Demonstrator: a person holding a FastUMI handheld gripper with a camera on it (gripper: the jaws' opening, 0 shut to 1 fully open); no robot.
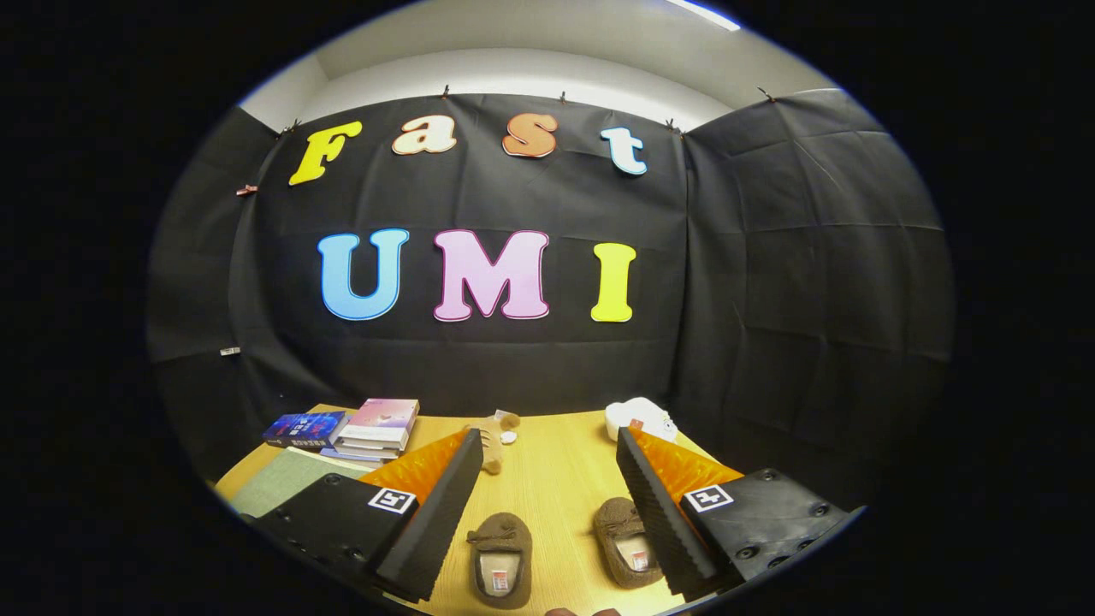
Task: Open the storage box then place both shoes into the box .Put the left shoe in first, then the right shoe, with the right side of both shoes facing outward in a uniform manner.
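The two brown shoes lay side by side on the wooden table [556, 479], toes pointing away: one shoe [500, 560] between the fingers, nearer the left one, the other shoe [626, 541] touching or partly behind the right finger. No storage box could be made out, so opening it probably came first; after that, a straight, centred descent on the left shoe would suit. The gripper [547, 513] hovered above, jaws spread wide, gripping nothing. Beyond lay stacked books [376, 425], a plush toy [494, 436] and a white object [640, 419].
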